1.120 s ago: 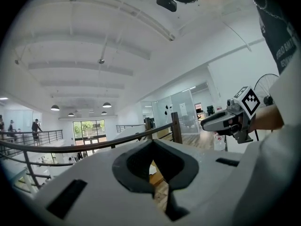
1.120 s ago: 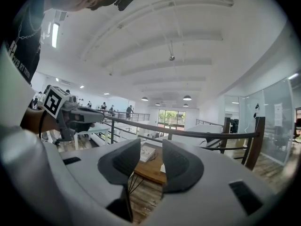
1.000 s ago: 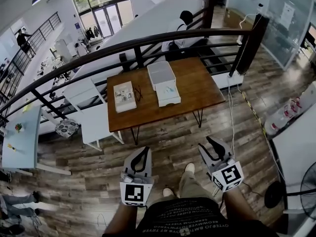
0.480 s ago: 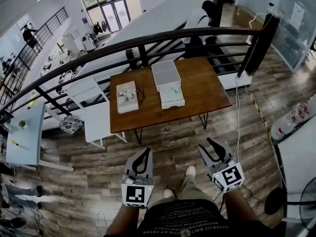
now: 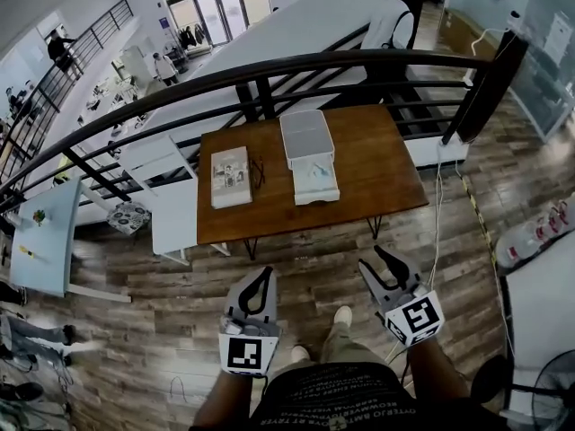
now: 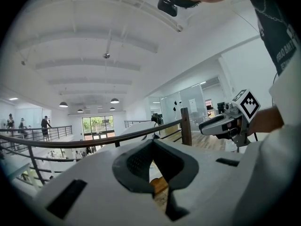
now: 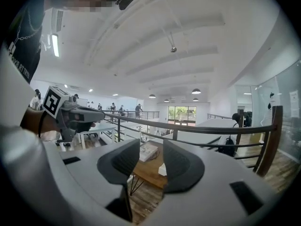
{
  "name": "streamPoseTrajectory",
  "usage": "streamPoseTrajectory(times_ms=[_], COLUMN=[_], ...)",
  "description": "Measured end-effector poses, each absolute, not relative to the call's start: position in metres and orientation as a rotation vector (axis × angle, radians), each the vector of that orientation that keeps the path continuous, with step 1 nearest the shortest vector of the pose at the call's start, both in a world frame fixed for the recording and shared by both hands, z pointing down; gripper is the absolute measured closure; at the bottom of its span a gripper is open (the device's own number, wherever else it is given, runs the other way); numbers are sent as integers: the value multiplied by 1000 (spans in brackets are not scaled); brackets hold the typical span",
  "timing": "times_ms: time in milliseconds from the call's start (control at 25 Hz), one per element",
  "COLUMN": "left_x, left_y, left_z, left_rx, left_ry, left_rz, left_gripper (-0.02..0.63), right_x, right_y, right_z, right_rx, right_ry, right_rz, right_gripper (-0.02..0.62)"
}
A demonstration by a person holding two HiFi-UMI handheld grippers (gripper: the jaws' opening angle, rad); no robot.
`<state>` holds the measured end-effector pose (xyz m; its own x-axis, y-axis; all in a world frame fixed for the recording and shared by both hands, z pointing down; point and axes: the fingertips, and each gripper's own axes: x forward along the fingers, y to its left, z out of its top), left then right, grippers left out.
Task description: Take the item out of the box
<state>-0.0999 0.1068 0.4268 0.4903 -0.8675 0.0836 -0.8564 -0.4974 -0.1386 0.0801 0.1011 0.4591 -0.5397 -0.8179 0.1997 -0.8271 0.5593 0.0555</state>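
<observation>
- The white box lies open on the wooden counter, upper middle of the head view. Its lid is folded back, probably to expose the contents, and the item inside is too small to name.
- A booklet lies near the box, to its left.
- The left tongs have their tips together and hold nothing.
- The right tongs stand apart, also empty.
- Both hang at the bottom of the frame, well apart from the counter, so I judge the reach not yet begun.
- No print on the box or the shirt is legible.

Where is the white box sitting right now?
In the head view, the open white box sits near the middle of the brown wooden table, just right of the pale flat booklet.
</observation>
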Motion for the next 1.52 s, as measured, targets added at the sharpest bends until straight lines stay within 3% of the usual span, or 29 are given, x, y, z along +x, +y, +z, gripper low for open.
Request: streamPoseTrajectory(times_ms=[1520], left_x=[6], left_y=[-26], left_z=[412], left_rx=[-2581], left_ry=[1625], left_rz=[-238], left_gripper=[600], right_x=[165], right_y=[-50], right_z=[440], right_rx=[1203], right_ry=[-2737], right_rz=[32], right_gripper=[442])
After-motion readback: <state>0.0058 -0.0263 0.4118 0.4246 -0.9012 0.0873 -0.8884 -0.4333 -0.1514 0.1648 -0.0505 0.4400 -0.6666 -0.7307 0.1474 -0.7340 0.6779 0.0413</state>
